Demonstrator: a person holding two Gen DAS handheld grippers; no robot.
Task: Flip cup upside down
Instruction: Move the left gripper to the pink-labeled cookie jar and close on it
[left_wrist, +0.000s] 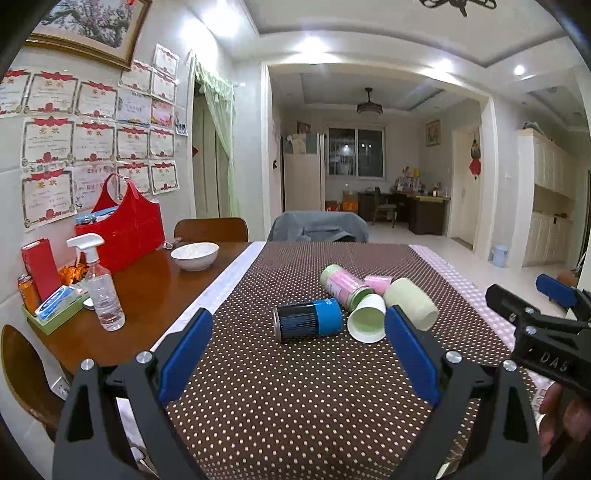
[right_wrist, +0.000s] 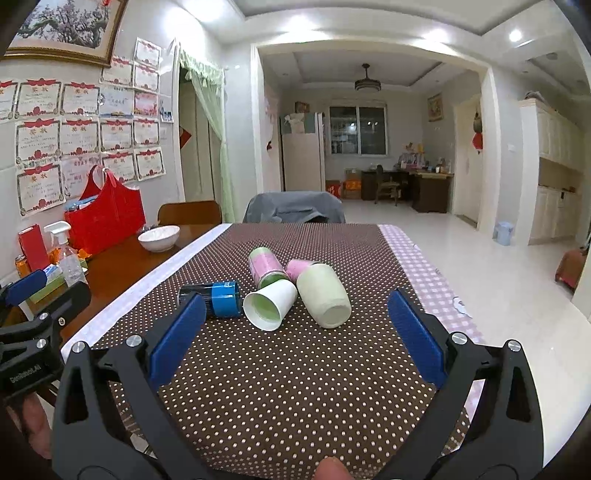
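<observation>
Both grippers, left (left_wrist: 299, 343) and right (right_wrist: 295, 325), hover near with fingers wide, holding nothing. The white cup (right_wrist: 270, 304) lies sideways mid-surface (right_wrist: 295, 387), touching a green cup (right_wrist: 325, 295) and a can (right_wrist: 265, 266); a careless grasp may scatter these neighbours.

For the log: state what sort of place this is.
Likely a family home's dining area: a wooden dining table with a white bowl, framed certificates on the wall, and a living room beyond.

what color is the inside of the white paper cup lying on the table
Light green inside the white paper cup, with a white rim; clearest in the right wrist view.
</observation>
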